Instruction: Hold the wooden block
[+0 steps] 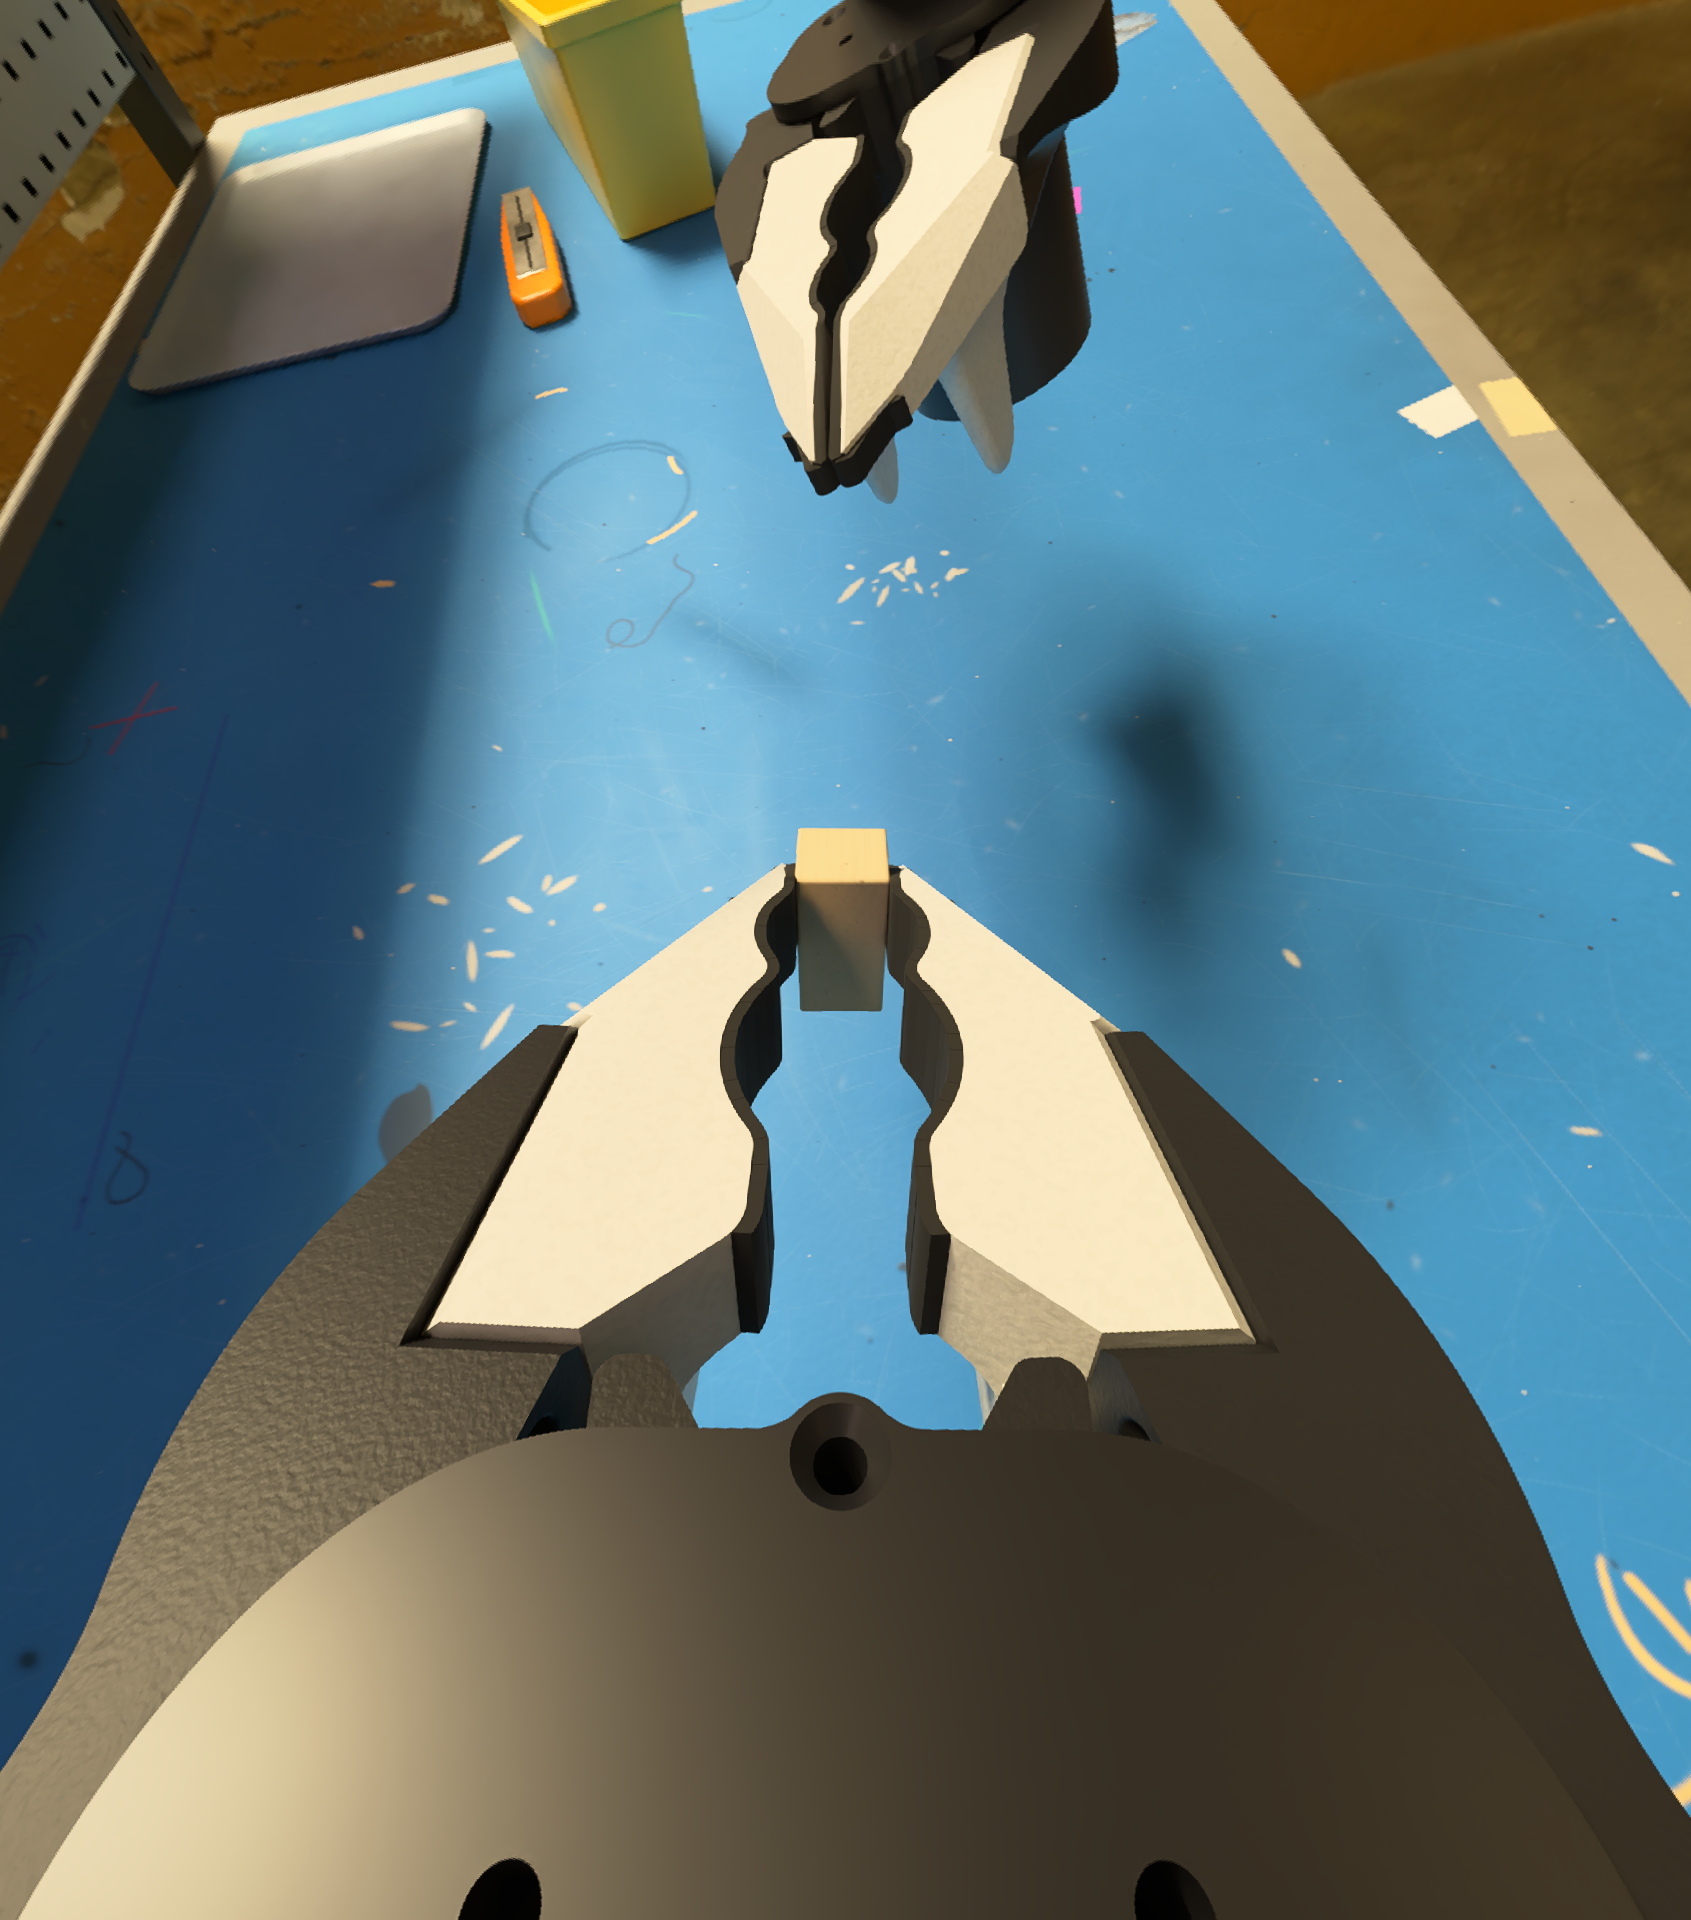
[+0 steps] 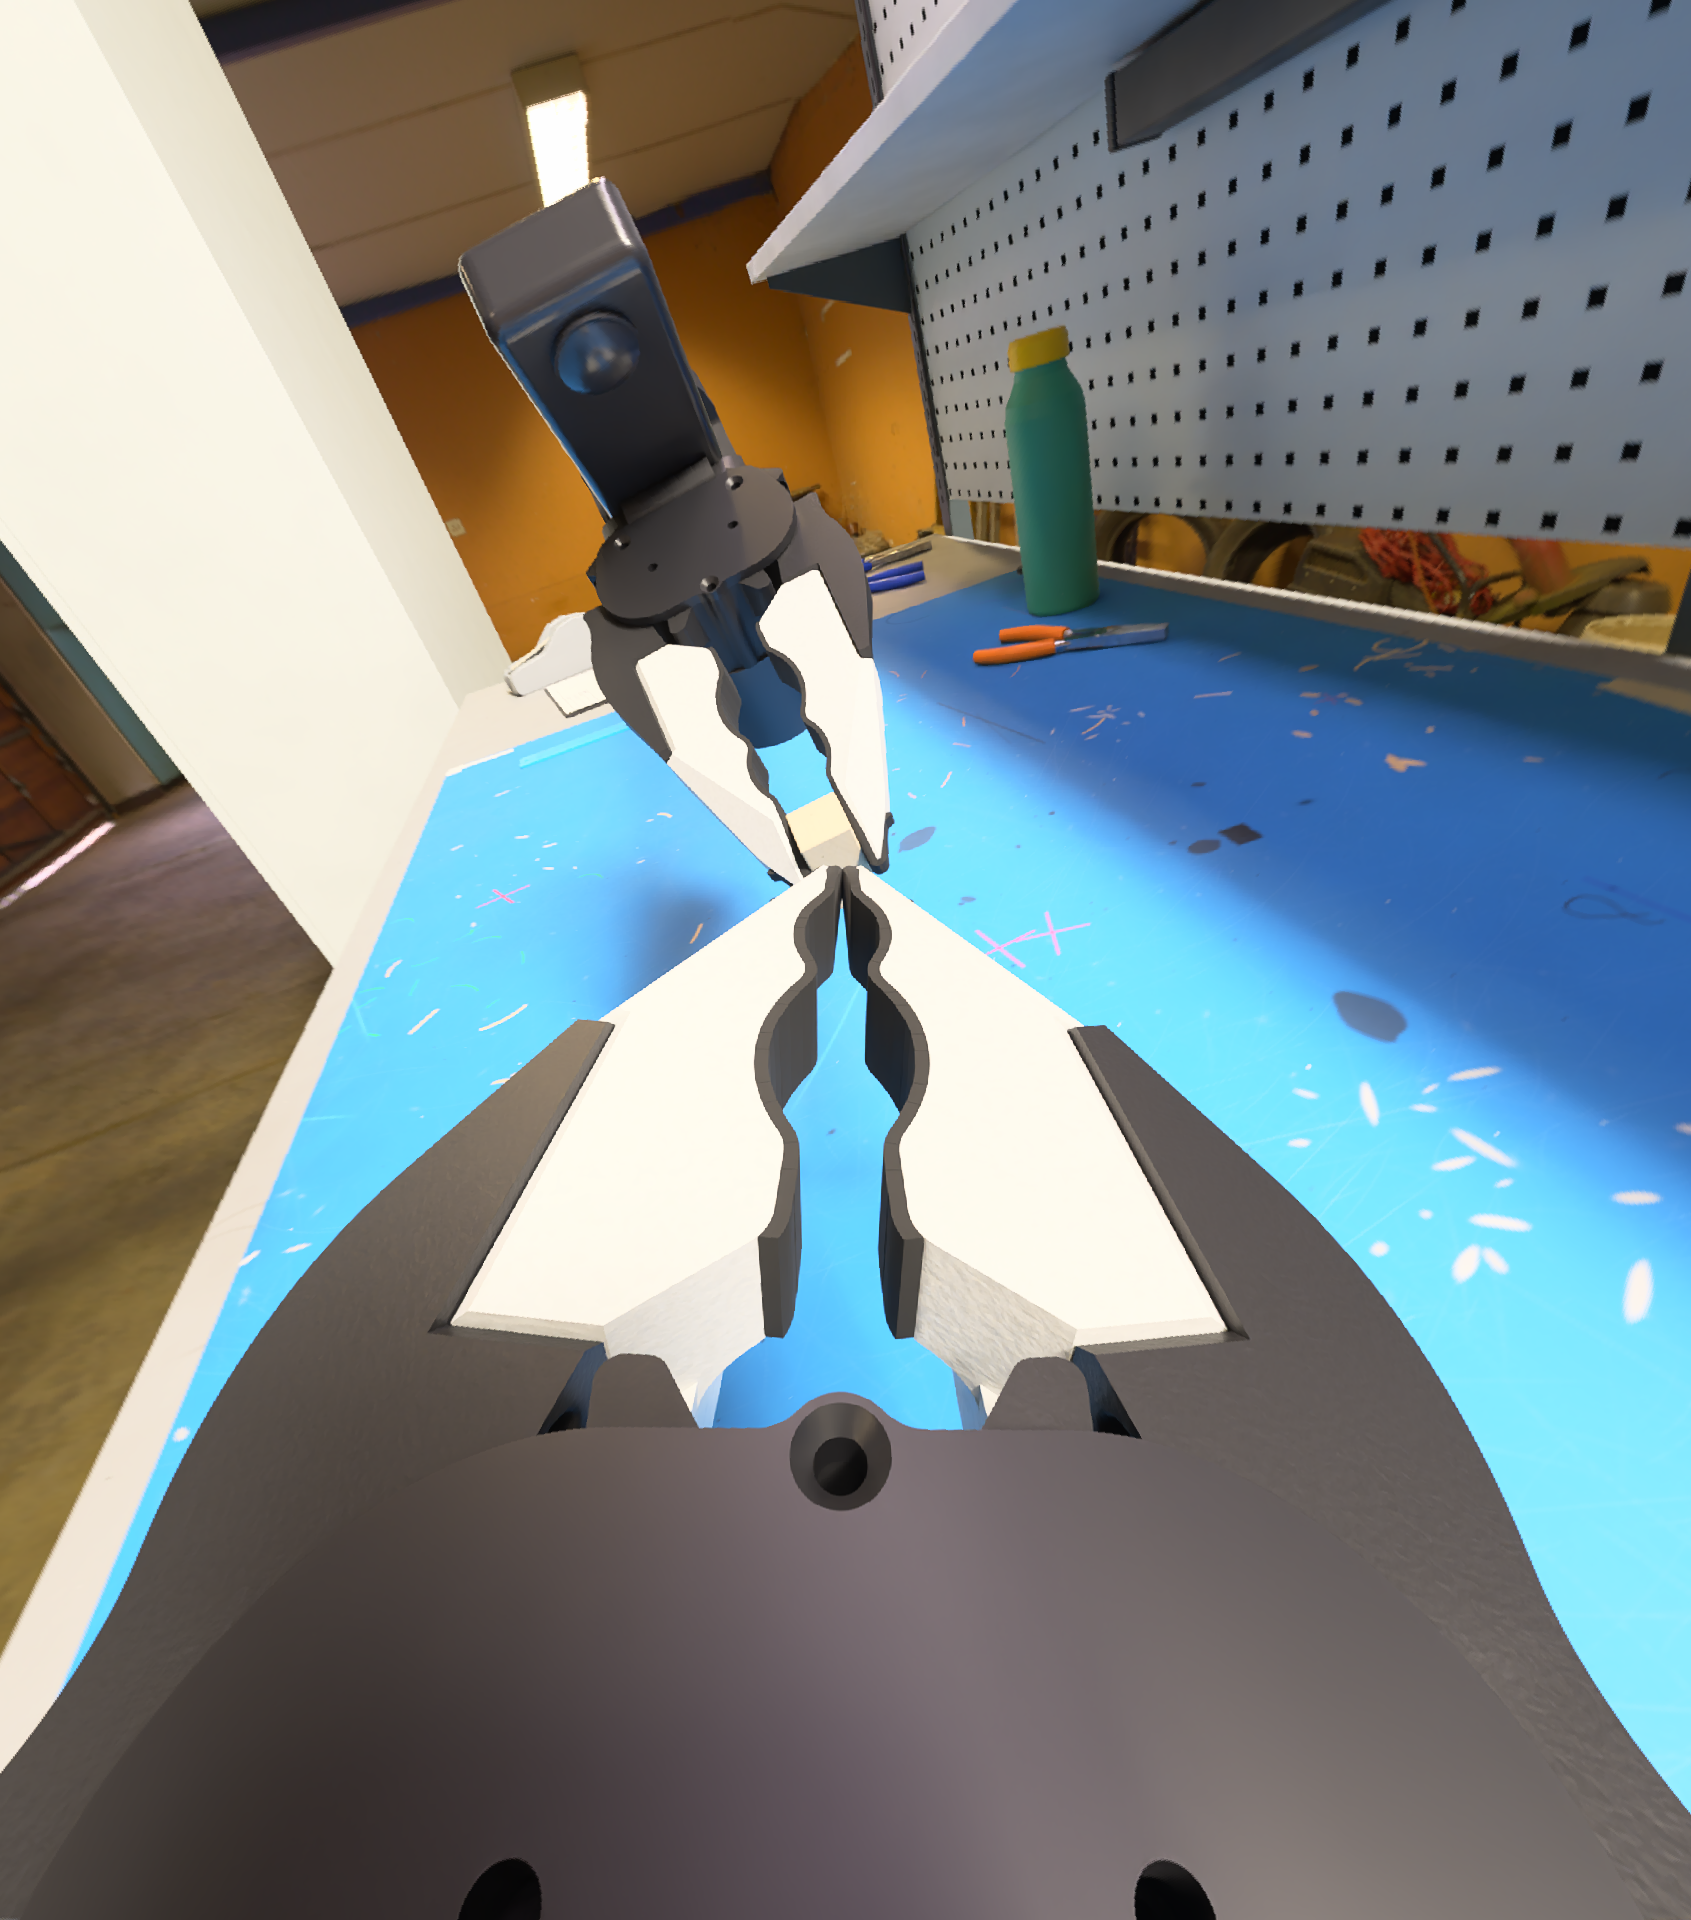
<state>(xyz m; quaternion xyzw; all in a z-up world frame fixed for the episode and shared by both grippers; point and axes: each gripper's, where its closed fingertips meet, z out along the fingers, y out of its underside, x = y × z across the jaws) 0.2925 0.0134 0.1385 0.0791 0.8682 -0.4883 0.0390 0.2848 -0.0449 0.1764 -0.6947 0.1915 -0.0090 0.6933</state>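
Two grippers over blue worktop (image 1: 1236, 935) | left gripper (image 1: 842, 878) fingers clamp wooden block (image 1: 842, 914) at tips, above worktop | right gripper (image 2: 839, 883) fingers pressed together, empty | open worktop around block; tray (image 1: 321, 249), bin (image 1: 623, 114) at far edge

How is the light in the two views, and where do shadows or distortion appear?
Left wrist view: the blue table is lit unevenly, darker at the left, with a soft dark shadow patch right of the wooden block held by the left gripper. Right wrist view: the table is bright near the right gripper, shaded farther back; the wide-angle lens bends the pegboard.
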